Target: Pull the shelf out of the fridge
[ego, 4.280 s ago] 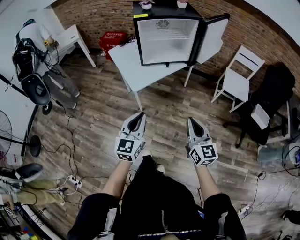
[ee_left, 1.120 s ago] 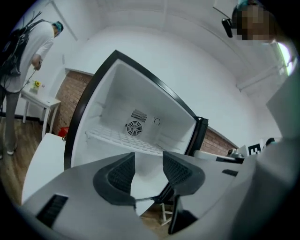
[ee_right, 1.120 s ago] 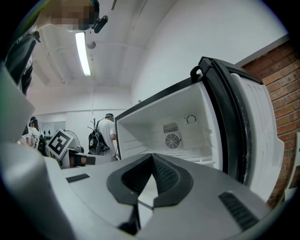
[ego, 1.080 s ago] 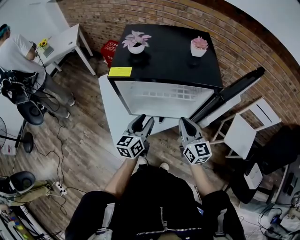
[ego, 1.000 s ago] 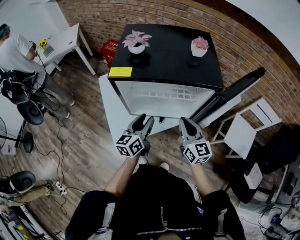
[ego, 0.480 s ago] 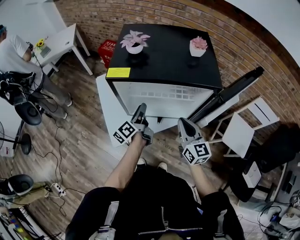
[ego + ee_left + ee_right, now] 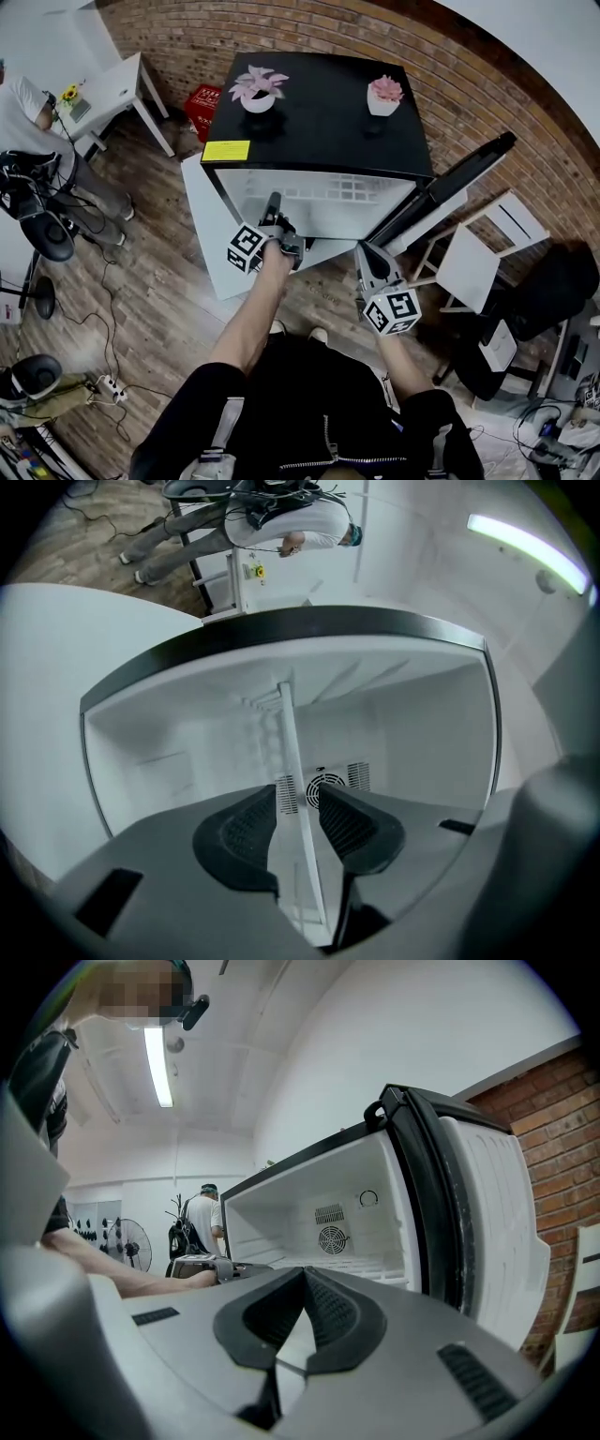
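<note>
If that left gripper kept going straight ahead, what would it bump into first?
The white wire shelf inside the black mini fridge: its edge stands between the left gripper's jaws, which have just been closing. Further in, probably the fridge's white back wall.

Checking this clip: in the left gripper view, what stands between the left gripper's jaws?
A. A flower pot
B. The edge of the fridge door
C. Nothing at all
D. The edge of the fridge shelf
D: the left gripper view shows the white shelf running edge-on between the jaws of the left gripper. The jaws have just been closing around it and are not clearly clamped on it yet.
</note>
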Demonstrator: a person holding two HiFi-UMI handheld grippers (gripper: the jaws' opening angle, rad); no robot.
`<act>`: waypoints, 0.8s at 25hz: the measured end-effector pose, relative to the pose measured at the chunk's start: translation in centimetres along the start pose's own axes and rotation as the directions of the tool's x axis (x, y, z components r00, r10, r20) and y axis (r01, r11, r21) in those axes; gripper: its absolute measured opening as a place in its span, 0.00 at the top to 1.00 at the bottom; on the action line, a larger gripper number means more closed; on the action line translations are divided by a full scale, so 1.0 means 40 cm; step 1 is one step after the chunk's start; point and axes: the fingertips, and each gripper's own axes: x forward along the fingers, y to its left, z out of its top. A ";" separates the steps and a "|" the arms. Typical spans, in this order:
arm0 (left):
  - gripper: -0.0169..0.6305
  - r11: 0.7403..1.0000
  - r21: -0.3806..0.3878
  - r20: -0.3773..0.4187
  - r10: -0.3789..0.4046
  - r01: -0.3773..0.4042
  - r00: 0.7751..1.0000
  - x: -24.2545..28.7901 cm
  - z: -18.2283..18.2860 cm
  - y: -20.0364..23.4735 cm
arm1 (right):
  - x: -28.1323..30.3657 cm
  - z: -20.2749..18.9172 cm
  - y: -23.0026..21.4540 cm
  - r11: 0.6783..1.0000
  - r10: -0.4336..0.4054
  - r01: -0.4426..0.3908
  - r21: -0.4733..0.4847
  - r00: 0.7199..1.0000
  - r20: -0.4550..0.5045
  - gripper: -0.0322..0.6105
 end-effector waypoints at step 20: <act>0.92 0.993 -0.114 -0.001 -0.029 0.028 1.000 0.049 0.004 0.003 | -0.018 -0.019 -0.031 0.998 -0.044 0.045 0.039 0.999 -0.015 0.94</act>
